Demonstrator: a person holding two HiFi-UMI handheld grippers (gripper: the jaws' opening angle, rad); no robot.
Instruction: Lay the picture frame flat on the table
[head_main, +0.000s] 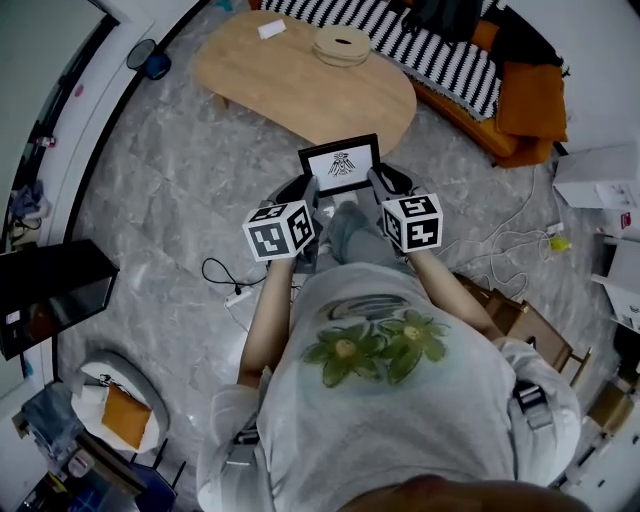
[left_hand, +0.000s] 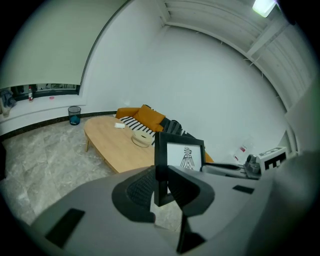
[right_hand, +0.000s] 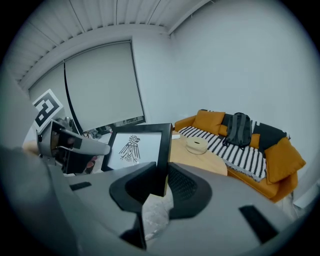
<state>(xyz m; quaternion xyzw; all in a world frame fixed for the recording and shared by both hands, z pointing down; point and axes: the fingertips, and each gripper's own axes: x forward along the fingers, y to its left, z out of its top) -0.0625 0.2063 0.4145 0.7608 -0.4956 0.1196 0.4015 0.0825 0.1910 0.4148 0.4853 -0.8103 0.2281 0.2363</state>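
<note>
Under me at every hour runs a grey marbled floor (head_main: 170, 200), with white walls and a drawn window blind (right_hand: 100, 85) closing off the room. At 12 o'clock sits the long, rounded wooden table (head_main: 290, 90), pale and low. At 1 o'clock, just behind it, I see the orange sofa (head_main: 525, 105) with a black-and-white striped throw (head_main: 440, 50) and a dark backpack (right_hand: 239, 130) leaning on its back. White boxes (head_main: 600, 175) stack up at 3 o'clock and brown cardboard (head_main: 530, 325) lies at 4. At 9 o'clock there's a dark flat screen (head_main: 50, 290), and at 7 a round pale seat carrying an orange cushion (head_main: 125, 415). A small blue bin (head_main: 150, 60) stands at 11 by the wall. A black cable (head_main: 222, 272) loops across the floor at 9, close to my left side.

On the tabletop a round coiled mat (head_main: 341, 45) and a small white block (head_main: 271, 29) lie at the far end, well apart from my load.

The picture frame (head_main: 341, 164), black with a bird print, is upright in the air at 12 o'clock, right at the table's near edge and facing me. My left gripper (head_main: 306, 192) is clamped on its left edge, pads pressing both faces. My right gripper (head_main: 381, 184) pinches the right edge the same way.
</note>
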